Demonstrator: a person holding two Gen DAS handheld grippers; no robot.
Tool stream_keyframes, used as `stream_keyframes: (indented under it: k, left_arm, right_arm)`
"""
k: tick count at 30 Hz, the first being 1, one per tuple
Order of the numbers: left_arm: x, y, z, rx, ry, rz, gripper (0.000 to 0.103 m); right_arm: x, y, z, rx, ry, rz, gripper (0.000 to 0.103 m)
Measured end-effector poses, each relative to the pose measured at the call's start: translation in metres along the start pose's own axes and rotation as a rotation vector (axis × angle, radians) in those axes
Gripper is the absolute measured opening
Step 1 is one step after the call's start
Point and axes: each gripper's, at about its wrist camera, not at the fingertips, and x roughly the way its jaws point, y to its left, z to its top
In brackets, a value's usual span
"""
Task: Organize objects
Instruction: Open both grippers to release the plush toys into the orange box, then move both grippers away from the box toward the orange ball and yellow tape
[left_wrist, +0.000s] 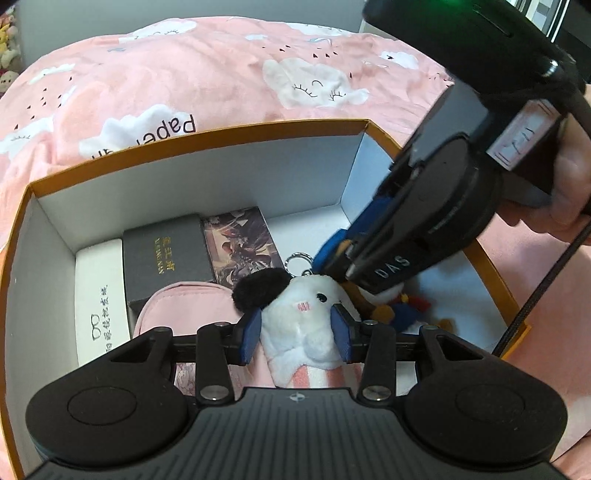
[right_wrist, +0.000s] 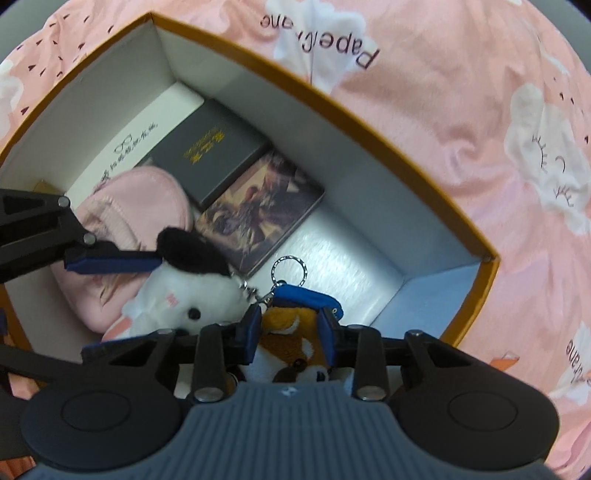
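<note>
Inside an orange-rimmed box (left_wrist: 229, 133) on a pink blanket (left_wrist: 184, 66), the left gripper (left_wrist: 297, 334) straddles a white plush keychain (left_wrist: 306, 317) at lower centre, pads apart from it. The right gripper (right_wrist: 290, 338) clamps an orange plush toy (right_wrist: 291, 332), bottom centre.

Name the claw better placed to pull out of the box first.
The left claw, probably: it stands open around the white plush, which rests on the pink pouch; the right claw is clamped on the fox plush.
</note>
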Motion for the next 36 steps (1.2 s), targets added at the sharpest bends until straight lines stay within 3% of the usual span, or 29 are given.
stream_keyframes:
  k: [5, 11, 15, 21, 25, 31, 36]
  left_arm:
    - [0.002, 0.004, -0.002, -0.02, 0.001, -0.021, 0.046]
    - [0.009, 0.004, 0.003, -0.012, -0.007, -0.017, 0.047]
    - [0.003, -0.002, 0.005, 0.011, -0.046, 0.011, 0.05]
    - [-0.035, -0.011, -0.008, 0.005, -0.102, -0.001, 0.05]
    - [-0.067, -0.018, -0.022, 0.003, -0.158, -0.01, 0.05]
    - [-0.106, -0.031, -0.049, -0.038, -0.21, -0.101, 0.049]
    - [-0.1, -0.058, -0.071, -0.005, -0.148, -0.188, 0.049]
  right_arm:
    - [0.001, 0.0, -0.005, 0.057, 0.058, 0.059, 0.034]
    - [0.006, 0.005, -0.008, 0.061, 0.048, 0.039, 0.036]
    - [-0.006, 0.016, -0.012, 0.026, -0.011, -0.038, 0.036]
    - [-0.054, 0.019, -0.035, 0.116, -0.152, -0.057, 0.044]
    - [-0.098, 0.03, -0.074, 0.167, -0.29, -0.061, 0.048]
    - [-0.141, 0.059, -0.164, 0.278, -0.502, -0.053, 0.055]
    - [-0.127, 0.075, -0.242, 0.478, -0.526, -0.04, 0.055]
